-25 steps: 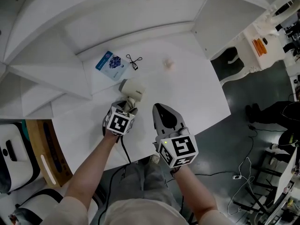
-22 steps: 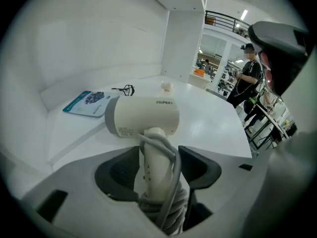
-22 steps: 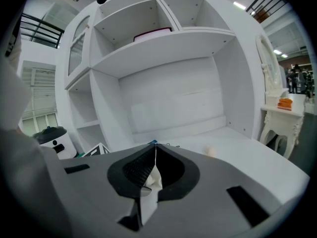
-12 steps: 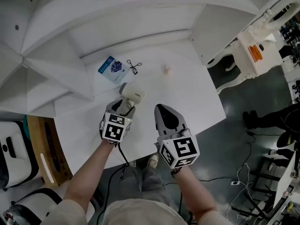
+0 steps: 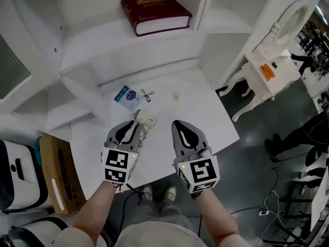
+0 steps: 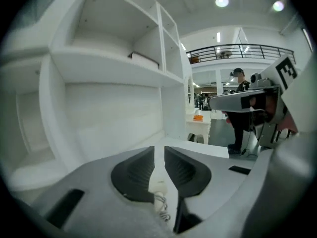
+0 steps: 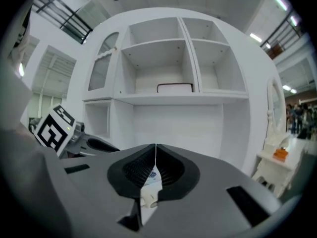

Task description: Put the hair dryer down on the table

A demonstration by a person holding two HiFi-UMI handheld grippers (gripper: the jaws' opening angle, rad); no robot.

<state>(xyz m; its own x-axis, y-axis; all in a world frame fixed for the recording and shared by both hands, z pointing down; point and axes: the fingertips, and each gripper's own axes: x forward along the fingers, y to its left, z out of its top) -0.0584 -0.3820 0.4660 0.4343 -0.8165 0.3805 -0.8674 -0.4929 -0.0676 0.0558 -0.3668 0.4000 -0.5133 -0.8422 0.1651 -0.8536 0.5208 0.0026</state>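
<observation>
Left tool (image 5: 134,125) hangs above the near part of the white worktop (image 5: 205,117). Its jaws have just been closing and now leave only a narrow slit (image 6: 159,148) with nothing caught in it. Right tool (image 5: 178,123) hangs beside it, its jaws pressed together at the tips (image 7: 155,145) and gripping nothing.

The cream hair dryer (image 5: 146,119) lies on the worktop, free of both tools; in the head view it shows just past the left tool's tips. Farther back lie a blue-and-white packet (image 5: 127,95) and a small black wire loop (image 5: 147,93).

Behind stands a white shelf unit (image 5: 92,45). One open compartment holds a dark red book (image 5: 154,12) lying flat; the right gripper view places it in the middle compartment (image 7: 174,88).
</observation>
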